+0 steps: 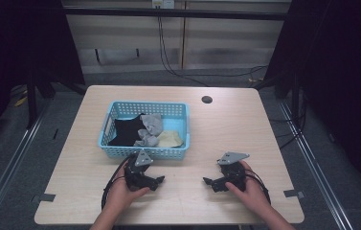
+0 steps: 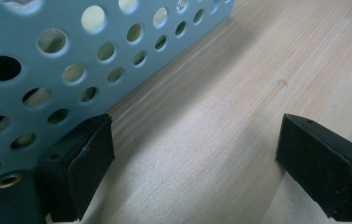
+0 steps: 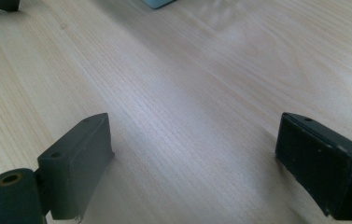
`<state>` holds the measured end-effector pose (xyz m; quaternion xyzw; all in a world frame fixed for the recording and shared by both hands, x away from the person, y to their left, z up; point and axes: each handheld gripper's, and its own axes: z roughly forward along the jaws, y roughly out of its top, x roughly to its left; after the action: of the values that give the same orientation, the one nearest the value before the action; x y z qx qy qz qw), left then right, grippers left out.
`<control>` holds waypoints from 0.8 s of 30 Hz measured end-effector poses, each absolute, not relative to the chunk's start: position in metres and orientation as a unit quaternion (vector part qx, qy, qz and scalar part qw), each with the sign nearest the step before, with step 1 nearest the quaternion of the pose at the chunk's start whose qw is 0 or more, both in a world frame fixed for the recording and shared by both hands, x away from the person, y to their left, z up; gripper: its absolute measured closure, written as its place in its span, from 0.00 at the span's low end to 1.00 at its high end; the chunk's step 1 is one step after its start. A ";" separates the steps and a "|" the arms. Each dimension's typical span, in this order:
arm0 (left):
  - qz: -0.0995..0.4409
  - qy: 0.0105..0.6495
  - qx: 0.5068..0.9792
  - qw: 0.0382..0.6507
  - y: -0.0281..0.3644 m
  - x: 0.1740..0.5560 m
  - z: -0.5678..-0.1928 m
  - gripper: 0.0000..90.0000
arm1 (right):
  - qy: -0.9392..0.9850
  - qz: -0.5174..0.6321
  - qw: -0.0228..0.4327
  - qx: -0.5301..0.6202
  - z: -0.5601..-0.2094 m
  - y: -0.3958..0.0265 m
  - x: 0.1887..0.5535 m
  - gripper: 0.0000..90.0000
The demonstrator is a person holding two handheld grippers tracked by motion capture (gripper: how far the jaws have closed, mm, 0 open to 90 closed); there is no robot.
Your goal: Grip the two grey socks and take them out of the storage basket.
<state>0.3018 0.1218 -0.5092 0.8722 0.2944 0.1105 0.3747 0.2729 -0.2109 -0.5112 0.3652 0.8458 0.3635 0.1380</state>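
Observation:
A light blue perforated basket (image 1: 184, 125) stands on the wooden table (image 1: 235, 129), holding black (image 1: 125, 132), grey (image 1: 150, 128) and pale yellow (image 1: 170, 139) cloth pieces. My left gripper (image 1: 159, 180) rests on the table just in front of the basket, held by a hand, its jaws wide apart with nothing between them. In the left gripper view the basket wall (image 2: 61, 56) is close on the left of my left gripper (image 2: 194, 158). My right gripper (image 1: 206, 181) lies on the table to the right, facing left, also open and empty; in its own view my right gripper (image 3: 194, 158) frames bare wood.
A dark round hole (image 1: 207, 99) sits in the table near the far edge. Grey tape marks (image 1: 294, 193) lie at the near corners. Cables run along the floor behind the table. Bare wood stretches right of the basket.

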 end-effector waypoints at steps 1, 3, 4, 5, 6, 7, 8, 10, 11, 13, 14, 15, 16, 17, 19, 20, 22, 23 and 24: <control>0.111 0.295 0.872 0.375 0.122 0.302 -0.509 0.12 | 0.846 0.363 0.137 0.366 -0.511 -0.211 0.273 0.12; 0.115 0.300 0.871 0.373 0.121 0.301 -0.509 0.12 | 0.846 0.363 0.138 0.365 -0.511 -0.211 0.273 0.12; 0.112 0.300 0.873 0.368 0.120 0.302 -0.508 0.12 | 0.846 0.363 0.138 0.365 -0.511 -0.211 0.273 0.12; 0.109 0.303 0.876 0.358 0.119 0.302 -0.506 0.12 | 0.846 0.363 0.138 0.365 -0.511 -0.211 0.273 0.12; 0.108 0.305 0.880 0.348 0.118 0.302 -0.504 0.13 | 0.846 0.364 0.138 0.365 -0.511 -0.211 0.273 0.12; 0.104 0.309 0.883 0.339 0.117 0.301 -0.501 0.15 | 0.846 0.363 0.138 0.366 -0.511 -0.211 0.273 0.12; 0.101 0.310 0.888 0.326 0.116 0.301 -0.499 0.18 | 0.846 0.364 0.138 0.365 -0.511 -0.211 0.273 0.12; 0.090 0.314 0.895 0.305 0.115 0.301 -0.494 0.19 | 0.846 0.363 0.138 0.365 -0.511 -0.211 0.273 0.12; 0.083 0.316 0.898 0.294 0.114 0.300 -0.492 0.20 | 0.846 0.363 0.138 0.366 -0.511 -0.211 0.273 0.12; 0.062 0.314 0.908 0.271 0.115 0.301 -0.487 0.22 | 0.846 0.363 0.138 0.365 -0.511 -0.211 0.273 0.12; 0.055 0.312 0.911 0.263 0.115 0.301 -0.484 0.22 | 0.846 0.363 0.138 0.365 -0.511 -0.211 0.273 0.12; 0.056 0.311 0.913 0.257 0.115 0.302 -0.481 0.23 | 0.846 0.363 0.138 0.366 -0.511 -0.211 0.273 0.12; 0.048 0.315 0.914 0.250 0.116 0.302 -0.477 0.24 | 0.846 0.363 0.138 0.366 -0.511 -0.211 0.273 0.12; 0.041 0.317 0.916 0.243 0.116 0.303 -0.474 0.24 | 0.846 0.363 0.138 0.365 -0.511 -0.211 0.273 0.12; 0.027 0.323 0.918 0.230 0.116 0.305 -0.466 0.24 | 0.846 0.363 0.138 0.366 -0.511 -0.211 0.273 0.12; 0.026 0.326 0.917 0.228 0.117 0.305 -0.463 0.24 | 0.846 0.363 0.138 0.365 -0.511 -0.211 0.273 0.12; 0.019 0.328 0.919 0.216 0.118 0.308 -0.458 0.25 | 0.846 0.363 0.138 0.366 -0.511 -0.211 0.273 0.12; 0.017 0.327 0.921 0.210 0.118 0.309 -0.455 0.25 | 0.846 0.364 0.138 0.365 -0.511 -0.211 0.273 0.12; 0.015 0.330 0.921 0.205 0.118 0.309 -0.453 0.25 | 0.846 0.364 0.138 0.366 -0.511 -0.211 0.273 0.12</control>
<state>0.3094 0.1176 -0.4532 0.9211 0.3303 0.0150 0.2055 0.2729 -0.2108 -0.5112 0.3655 0.8456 0.3635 0.1383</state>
